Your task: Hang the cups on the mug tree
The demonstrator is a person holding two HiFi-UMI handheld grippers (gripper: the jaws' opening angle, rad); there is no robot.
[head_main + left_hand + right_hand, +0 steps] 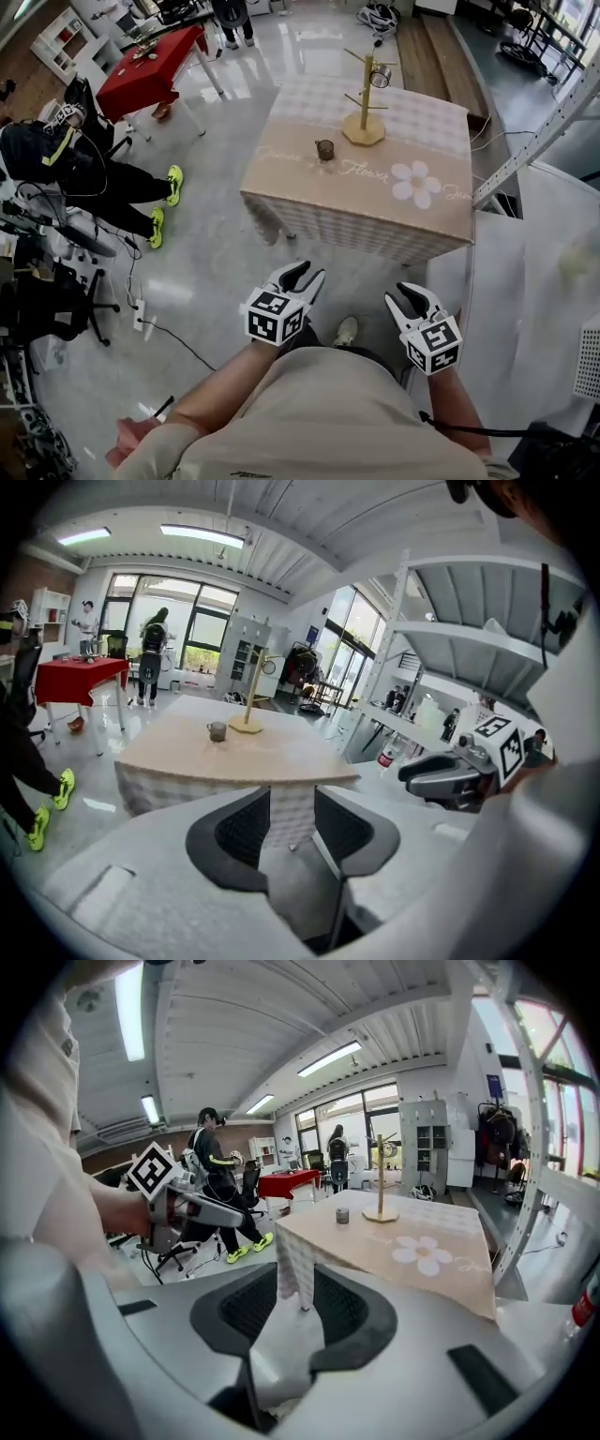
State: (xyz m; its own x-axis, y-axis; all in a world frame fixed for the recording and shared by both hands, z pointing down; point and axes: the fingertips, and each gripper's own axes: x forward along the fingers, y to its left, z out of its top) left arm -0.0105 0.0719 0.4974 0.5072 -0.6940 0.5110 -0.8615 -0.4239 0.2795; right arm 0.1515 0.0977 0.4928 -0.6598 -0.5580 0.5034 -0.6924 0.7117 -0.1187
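Observation:
A wooden mug tree stands on the far side of a beige cloth-covered table, with one metal cup hanging from an upper peg. A small dark cup sits upright on the cloth in front of the tree. Both grippers are held low near the person's body, well short of the table. My left gripper is open and empty, and my right gripper is open and empty too. The left gripper view shows the cup and tree far off; the right gripper view shows the same cup and tree.
A person with neon shoes sits at the left beside office chairs and floor cables. A red table stands at the back left. A white shelf frame rises right of the table. Grey floor lies between me and the table.

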